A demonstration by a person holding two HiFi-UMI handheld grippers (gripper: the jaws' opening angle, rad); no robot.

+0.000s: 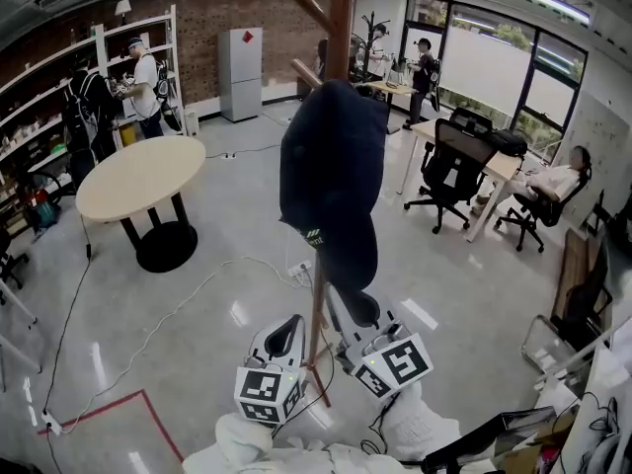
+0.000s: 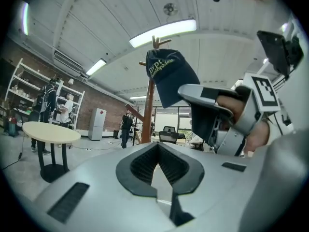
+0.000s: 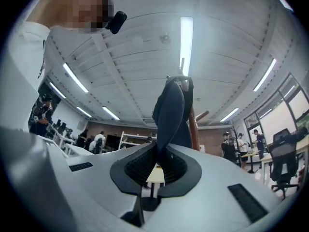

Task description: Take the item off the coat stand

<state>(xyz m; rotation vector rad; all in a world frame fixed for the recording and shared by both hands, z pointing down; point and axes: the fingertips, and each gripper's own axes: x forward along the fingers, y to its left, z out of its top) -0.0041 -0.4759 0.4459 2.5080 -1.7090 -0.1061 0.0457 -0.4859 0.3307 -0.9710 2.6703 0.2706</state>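
A dark navy cap (image 1: 331, 166) hangs on the brown wooden coat stand (image 1: 342, 18), its brim pointing down. My right gripper (image 1: 359, 311) is shut on the lower end of that brim, just right of the pole. In the right gripper view the cap (image 3: 171, 110) rises from between the jaws of the right gripper (image 3: 157, 157), and the pole (image 3: 194, 129) stands behind it. My left gripper (image 1: 288, 331) sits left of the pole, below the cap and apart from it. In its own view the left gripper (image 2: 158, 148) is shut with nothing between its jaws, and the cap (image 2: 169, 74) hangs ahead and above.
A round beige table (image 1: 138, 176) stands to the left. Desks with black office chairs (image 1: 449, 171) stand to the right, and a person sits there. People stand by the shelves (image 1: 59, 77) at the back left. Cables and red tape (image 1: 148, 403) cross the glossy floor.
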